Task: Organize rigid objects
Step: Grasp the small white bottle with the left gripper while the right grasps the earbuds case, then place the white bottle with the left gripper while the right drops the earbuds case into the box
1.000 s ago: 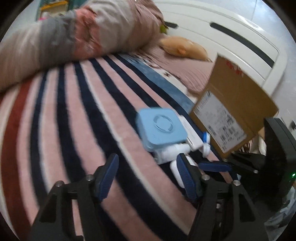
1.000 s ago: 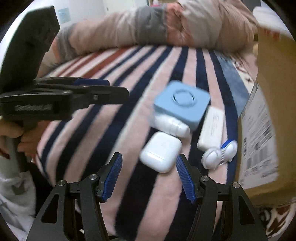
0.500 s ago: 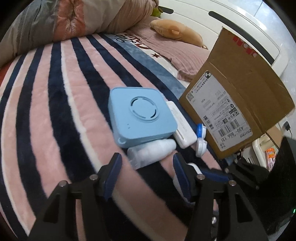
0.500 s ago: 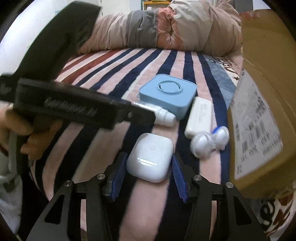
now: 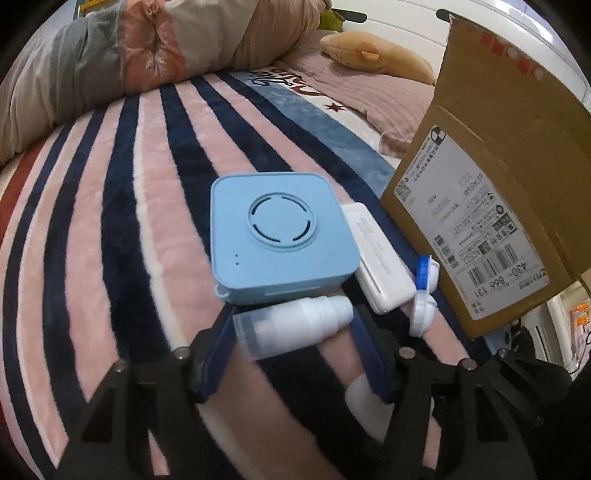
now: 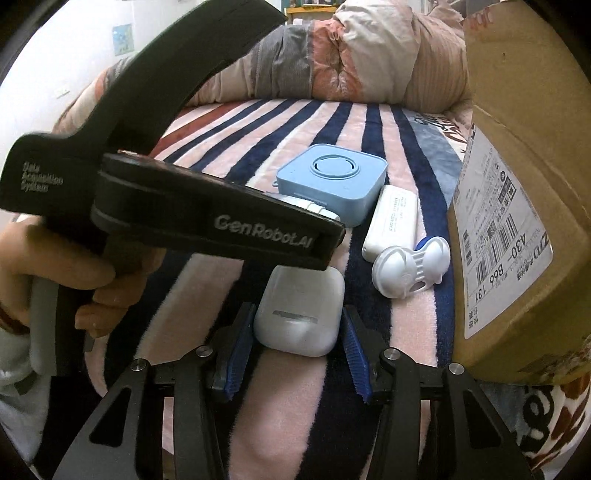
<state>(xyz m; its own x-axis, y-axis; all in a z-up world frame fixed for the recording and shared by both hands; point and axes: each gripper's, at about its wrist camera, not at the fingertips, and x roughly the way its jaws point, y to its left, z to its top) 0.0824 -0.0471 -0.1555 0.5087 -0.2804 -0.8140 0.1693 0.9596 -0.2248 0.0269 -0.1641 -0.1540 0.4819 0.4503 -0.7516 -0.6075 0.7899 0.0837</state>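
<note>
Striped pink-and-navy blanket (image 5: 122, 229) carries five small things: one blue square box (image 5: 279, 236), one white bottle (image 5: 291, 328), one white flat case (image 6: 391, 221), one white-and-blue clip (image 6: 410, 267) and one white earbud case (image 6: 301, 310), all beside one cardboard box (image 6: 524, 206). Left gripper (image 5: 291, 332) straddles the lying bottle, jaws wide around it, contact unclear. Right gripper (image 6: 299, 332) brackets the earbud case, jaws parted, with a gap showing on the right.

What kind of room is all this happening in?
Most likely a bedroom: the things lie on a striped blanket spread over a bed, with a bunched-up quilt behind it and a white headboard beyond.
</note>
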